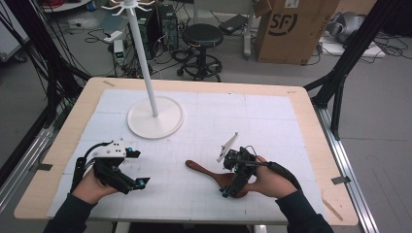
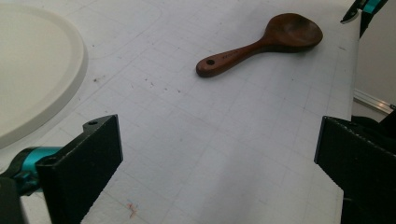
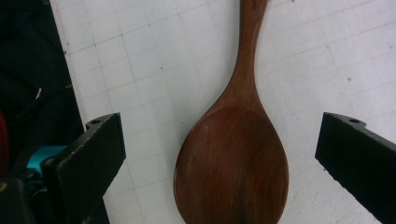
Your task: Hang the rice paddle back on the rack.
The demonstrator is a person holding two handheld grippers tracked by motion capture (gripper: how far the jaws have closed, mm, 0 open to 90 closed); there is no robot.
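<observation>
A dark wooden spoon [image 1: 203,169] lies flat on the white gridded mat [image 1: 272,131], handle pointing left. My right gripper [image 1: 232,183] hovers over its bowl, jaws open on either side and apart from it. In the right gripper view the spoon's bowl [image 3: 233,158] sits midway between the open jaws of the right gripper [image 3: 223,135]. My left gripper [image 1: 138,168] rests at the front left, open and holding nothing. In the left gripper view the spoon [image 2: 261,44] lies well ahead of the left gripper [image 2: 217,137], and a tip of the right gripper [image 2: 365,6] shows beside the bowl.
A white stand with a round base [image 1: 155,121] and a tall pole [image 1: 142,53] occupies the back left of the mat; its base [image 2: 32,70] is close to my left gripper. Behind the table stand a black stool [image 1: 202,36] and a cardboard box [image 1: 291,29].
</observation>
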